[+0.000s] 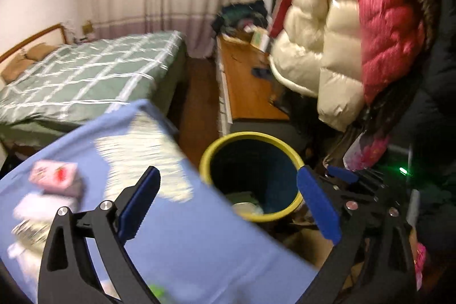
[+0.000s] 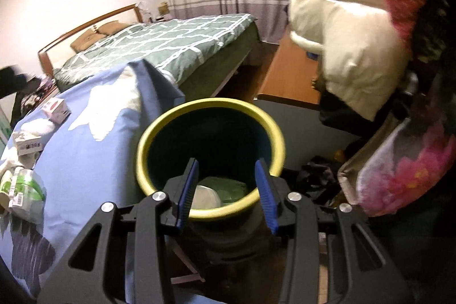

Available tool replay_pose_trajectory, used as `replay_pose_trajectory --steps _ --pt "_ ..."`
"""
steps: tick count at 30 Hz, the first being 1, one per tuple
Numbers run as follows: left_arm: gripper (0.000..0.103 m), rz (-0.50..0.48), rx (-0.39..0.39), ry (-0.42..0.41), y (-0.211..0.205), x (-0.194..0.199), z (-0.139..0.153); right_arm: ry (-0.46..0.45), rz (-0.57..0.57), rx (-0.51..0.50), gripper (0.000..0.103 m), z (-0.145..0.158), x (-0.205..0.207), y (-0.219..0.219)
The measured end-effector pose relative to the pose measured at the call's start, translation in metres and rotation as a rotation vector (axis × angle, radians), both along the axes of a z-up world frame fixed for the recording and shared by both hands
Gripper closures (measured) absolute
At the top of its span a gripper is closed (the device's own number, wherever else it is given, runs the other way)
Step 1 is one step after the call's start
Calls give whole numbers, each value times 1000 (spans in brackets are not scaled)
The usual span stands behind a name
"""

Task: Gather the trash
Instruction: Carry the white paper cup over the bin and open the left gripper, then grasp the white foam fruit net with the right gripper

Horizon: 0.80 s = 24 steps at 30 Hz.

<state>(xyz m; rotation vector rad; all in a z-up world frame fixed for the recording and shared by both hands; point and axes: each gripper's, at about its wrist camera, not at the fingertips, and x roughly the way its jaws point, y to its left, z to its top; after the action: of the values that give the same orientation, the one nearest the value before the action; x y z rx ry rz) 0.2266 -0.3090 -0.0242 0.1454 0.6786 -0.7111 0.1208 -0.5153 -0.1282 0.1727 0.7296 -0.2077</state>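
Note:
A round bin with a yellow rim (image 2: 211, 104) stands on the floor beside a table with a blue cloth (image 2: 85, 155); it also shows in the left wrist view (image 1: 250, 136). White and green trash (image 2: 208, 195) lies at its bottom. My right gripper (image 2: 228, 170) is open and empty, right above the bin's near rim. My left gripper (image 1: 228, 184) is wide open and empty, over the table's edge left of the bin. A pink box (image 1: 54, 175) and white wrappers (image 1: 37, 207) lie on the cloth; small boxes (image 2: 55, 107) and a green-white pack (image 2: 22, 190) show in the right wrist view.
A bed with a green checked cover (image 2: 171, 44) stands behind the table. A wooden desk (image 1: 248, 87) is at the right. Puffy white and red jackets (image 1: 342, 33) hang low over the bin's right side. A floral bag (image 2: 404, 170) and dark clutter lie on the floor.

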Motion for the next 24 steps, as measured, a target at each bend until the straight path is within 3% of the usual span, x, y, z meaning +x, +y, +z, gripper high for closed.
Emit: replay_pose_trajectory --steps 4,14,19,24 --pt "6 117 -35 -40 81 -27 15 2 73 -2 62 5 14 30" --pt "5 470 -9 -124 259 -102 20 -8 329 -16 62 24 49 150" --pt "5 596 3 -172 323 -135 24 -23 492 -1 62 39 65 227" --pt "5 650 -22 -172 362 -150 20 -12 617 -5 62 51 92 291"
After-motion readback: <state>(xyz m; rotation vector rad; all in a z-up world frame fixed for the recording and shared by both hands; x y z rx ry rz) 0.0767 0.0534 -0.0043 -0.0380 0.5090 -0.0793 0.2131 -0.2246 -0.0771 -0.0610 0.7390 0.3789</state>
